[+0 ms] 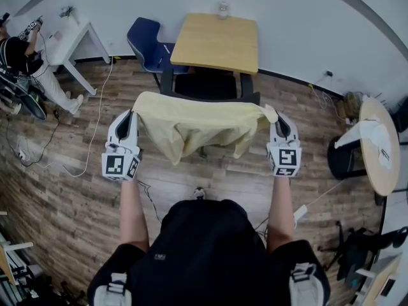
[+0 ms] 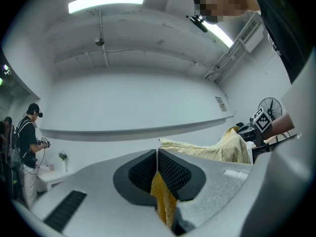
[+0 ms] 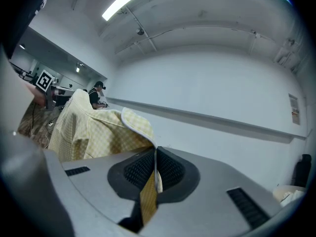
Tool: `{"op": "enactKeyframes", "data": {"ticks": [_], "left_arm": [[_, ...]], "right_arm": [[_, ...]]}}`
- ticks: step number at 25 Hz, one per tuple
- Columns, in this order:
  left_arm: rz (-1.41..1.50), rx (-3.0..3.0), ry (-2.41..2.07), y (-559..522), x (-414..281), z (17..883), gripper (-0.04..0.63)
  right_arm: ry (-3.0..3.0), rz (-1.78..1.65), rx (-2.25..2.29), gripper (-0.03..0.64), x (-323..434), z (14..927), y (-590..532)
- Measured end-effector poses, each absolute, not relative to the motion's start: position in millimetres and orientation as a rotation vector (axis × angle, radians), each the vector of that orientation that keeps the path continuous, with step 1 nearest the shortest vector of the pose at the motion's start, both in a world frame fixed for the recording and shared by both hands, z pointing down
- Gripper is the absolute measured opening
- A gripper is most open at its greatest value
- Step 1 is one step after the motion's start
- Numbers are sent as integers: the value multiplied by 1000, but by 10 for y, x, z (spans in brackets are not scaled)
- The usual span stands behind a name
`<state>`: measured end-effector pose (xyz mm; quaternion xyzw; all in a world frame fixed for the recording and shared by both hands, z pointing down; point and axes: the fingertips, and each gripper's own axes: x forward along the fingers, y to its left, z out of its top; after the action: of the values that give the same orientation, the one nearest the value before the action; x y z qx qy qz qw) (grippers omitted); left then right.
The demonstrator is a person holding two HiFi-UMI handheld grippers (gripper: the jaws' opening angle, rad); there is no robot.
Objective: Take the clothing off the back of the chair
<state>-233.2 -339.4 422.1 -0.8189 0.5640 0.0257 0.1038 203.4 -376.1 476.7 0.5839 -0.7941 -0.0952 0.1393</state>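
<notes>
Clothing (image 1: 191,123), a pale yellow checked garment, is clamped at both ends of its upper edge.

Left gripper (image 2: 157,157): the jaws are closed. A fold of yellow fabric is pinched between the black ribbed pads (image 2: 175,174) and hangs down out of them.

Right gripper (image 3: 155,157): the jaws are closed. A narrow strip of the same fabric is pinched between them, and a rounded flap of the garment rises just beyond the tips, to their left.

Both grippers are held by the person's hands, with bare forearms reaching forward from a black top. The garment spans the gap between the grippers. Its upper edge runs roughly straight from one to the other, and the middle sags in loose folds above the wooden floor (image 1: 76,196).

The black chair (image 1: 210,85) stands just beyond the garment, on its far side, pushed in under a wooden surface (image 1: 217,43). It cannot be determined whether the fabric touches the chair back.

A blue chair (image 1: 145,43) stands at the far left corner of the wooden surface. A small jar (image 1: 223,8) sits at the surface's far edge, against the wall.

A round surface (image 1: 377,152) stands at the right. A second person (image 1: 22,59) stands at the far left, beside a white surface (image 1: 67,34).
</notes>
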Motion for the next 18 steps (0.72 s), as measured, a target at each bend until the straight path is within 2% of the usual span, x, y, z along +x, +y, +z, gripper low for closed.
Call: {"op": "enactKeyframes", "data": {"ticks": [18], "left_arm": [[56,-2326,1738,-2929,-2247,4121,11]], "right_arm": [[-2333,-244,1622,5,2146,4823,-3438]]}}
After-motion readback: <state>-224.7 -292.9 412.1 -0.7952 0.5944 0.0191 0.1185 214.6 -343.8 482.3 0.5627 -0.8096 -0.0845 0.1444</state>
